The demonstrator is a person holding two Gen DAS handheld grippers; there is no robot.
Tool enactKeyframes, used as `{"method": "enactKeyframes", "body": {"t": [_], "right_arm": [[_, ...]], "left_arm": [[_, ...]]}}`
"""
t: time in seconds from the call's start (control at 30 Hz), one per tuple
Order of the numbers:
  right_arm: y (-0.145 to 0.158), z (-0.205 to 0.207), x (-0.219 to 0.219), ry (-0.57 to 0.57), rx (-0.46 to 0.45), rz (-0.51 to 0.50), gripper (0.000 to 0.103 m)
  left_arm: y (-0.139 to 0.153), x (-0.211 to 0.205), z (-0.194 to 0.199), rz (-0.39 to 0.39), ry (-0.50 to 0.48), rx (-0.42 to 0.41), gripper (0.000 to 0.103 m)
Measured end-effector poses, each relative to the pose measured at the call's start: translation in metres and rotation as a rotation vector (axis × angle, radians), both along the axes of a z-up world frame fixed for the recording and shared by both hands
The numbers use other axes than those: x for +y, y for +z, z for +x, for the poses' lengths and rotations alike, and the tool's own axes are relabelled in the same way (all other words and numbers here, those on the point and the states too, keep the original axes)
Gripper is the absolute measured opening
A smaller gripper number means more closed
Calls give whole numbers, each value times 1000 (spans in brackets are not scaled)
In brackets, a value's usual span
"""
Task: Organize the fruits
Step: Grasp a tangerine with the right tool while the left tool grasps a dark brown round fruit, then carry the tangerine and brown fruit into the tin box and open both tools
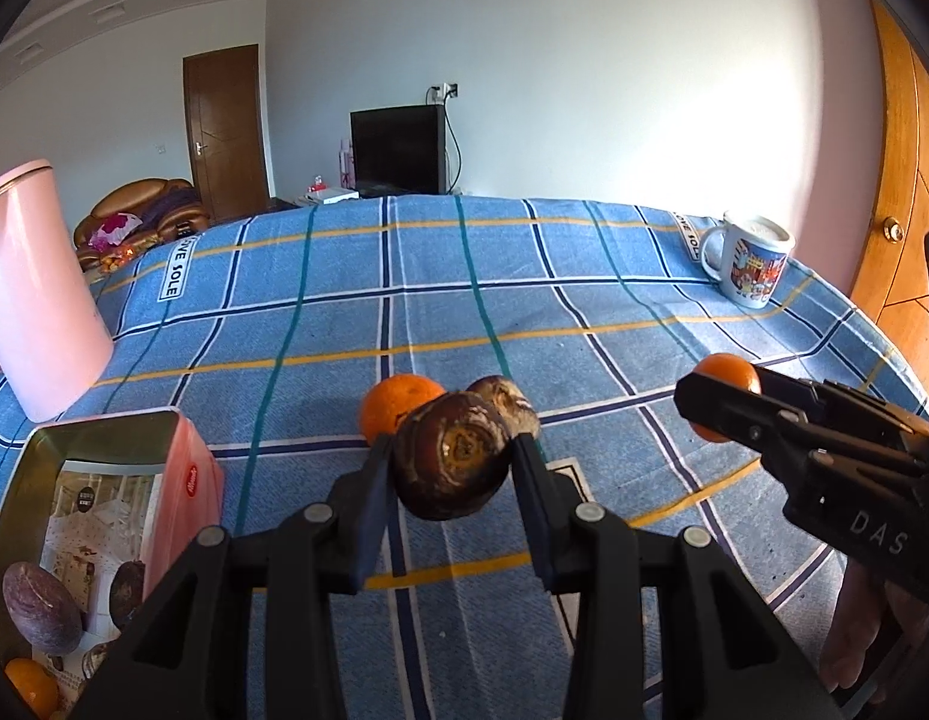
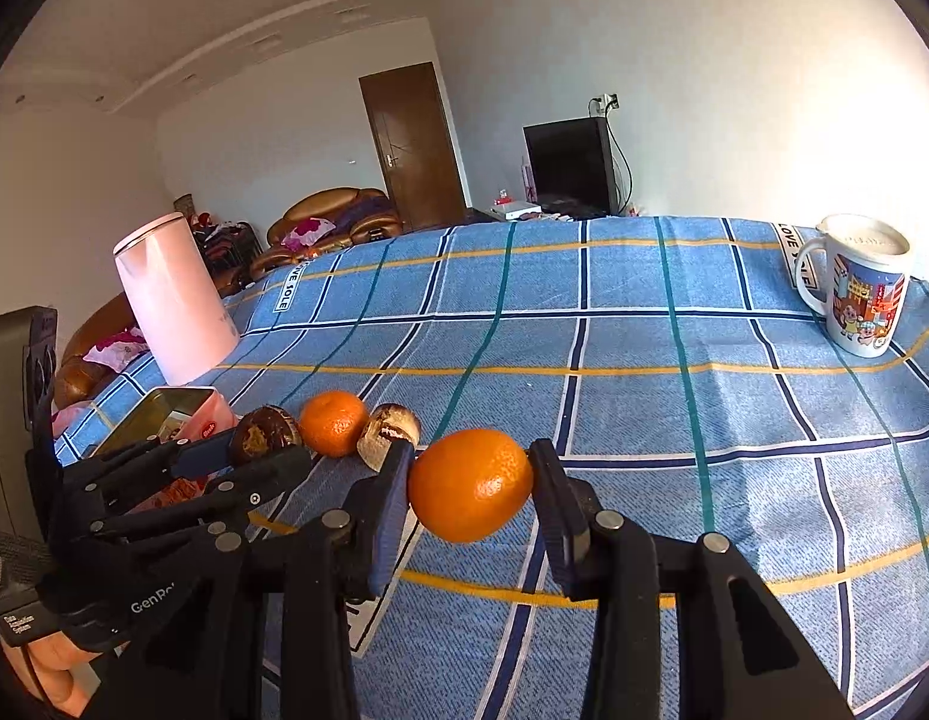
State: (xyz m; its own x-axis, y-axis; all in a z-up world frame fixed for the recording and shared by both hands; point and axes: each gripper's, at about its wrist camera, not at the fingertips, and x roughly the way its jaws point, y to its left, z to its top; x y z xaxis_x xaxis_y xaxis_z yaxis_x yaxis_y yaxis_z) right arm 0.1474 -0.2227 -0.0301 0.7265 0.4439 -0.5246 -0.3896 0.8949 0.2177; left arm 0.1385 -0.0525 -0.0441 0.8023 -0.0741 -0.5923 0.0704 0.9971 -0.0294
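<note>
My left gripper is shut on a dark brown passion fruit and holds it above the blue plaid cloth. My right gripper is shut on an orange, also lifted; it shows in the left wrist view. On the cloth lie another orange and a second brown passion fruit. An open pink tin at the lower left holds a purple passion fruit, another dark one and an orange.
A pink kettle stands at the left edge behind the tin. A printed mug stands at the far right of the table. A TV, a door and a sofa are beyond the table.
</note>
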Motion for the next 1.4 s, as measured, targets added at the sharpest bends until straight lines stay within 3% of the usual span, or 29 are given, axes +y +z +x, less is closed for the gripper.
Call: {"method": "enactKeyframes", "body": {"t": [0.73,1.07,1.4], "right_arm": [[16,-30,1,1,-185,-10,41],[23,-53,6,0,-310,-40,41],[23,-54,8,-9,-307,-50,41]], "left_arm": [[14,-2,-30,47,46,-158,41],[18,3,-44,56,66,-216,41],[20,13,-51,55,79,-243,41]]}}
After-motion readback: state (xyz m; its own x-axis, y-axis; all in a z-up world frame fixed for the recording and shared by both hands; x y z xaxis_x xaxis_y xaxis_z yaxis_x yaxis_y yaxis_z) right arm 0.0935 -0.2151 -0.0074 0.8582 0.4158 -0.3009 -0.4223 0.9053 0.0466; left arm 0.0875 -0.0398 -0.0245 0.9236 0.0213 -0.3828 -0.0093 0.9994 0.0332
